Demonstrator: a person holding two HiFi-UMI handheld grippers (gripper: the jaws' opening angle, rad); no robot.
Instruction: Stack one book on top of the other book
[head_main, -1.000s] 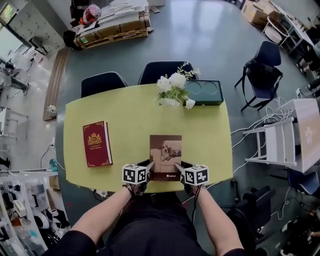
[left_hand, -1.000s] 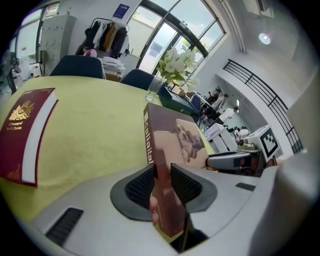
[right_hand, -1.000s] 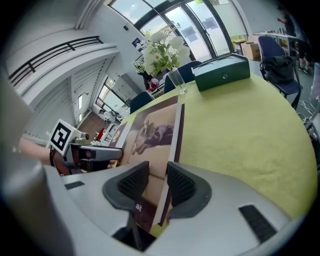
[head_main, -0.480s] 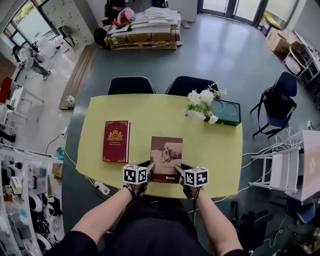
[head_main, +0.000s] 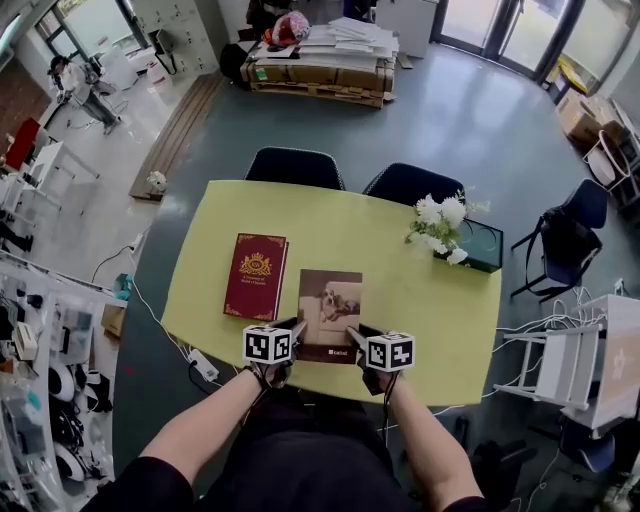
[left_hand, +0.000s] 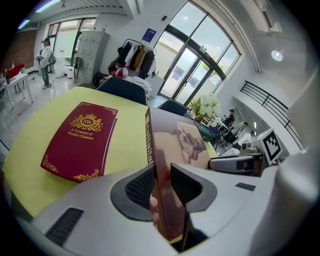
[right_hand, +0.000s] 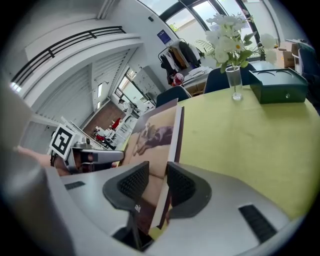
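The brown book with a dog picture (head_main: 329, 309) is over the near middle of the yellow table (head_main: 350, 225), just right of the dark red book (head_main: 256, 275) lying flat. My left gripper (head_main: 297, 330) is shut on the brown book's near left corner, my right gripper (head_main: 356, 334) on its near right corner. In the left gripper view the jaws (left_hand: 161, 182) clamp the brown book (left_hand: 182, 142) at its spine, with the red book (left_hand: 80, 140) to its left. In the right gripper view the jaws (right_hand: 157, 185) pinch the brown book's (right_hand: 155, 132) edge. The book seems slightly raised off the table.
White flowers in a glass vase (head_main: 440, 222) and a dark green box (head_main: 482, 245) stand at the table's far right. Two dark chairs (head_main: 295, 165) are pushed in at the far side. A blue chair (head_main: 570, 240) and a white rack (head_main: 585, 360) stand right of the table.
Both grippers have carried the brown book leftward over the table; it now sits close beside the red book instead of a wide gap away.
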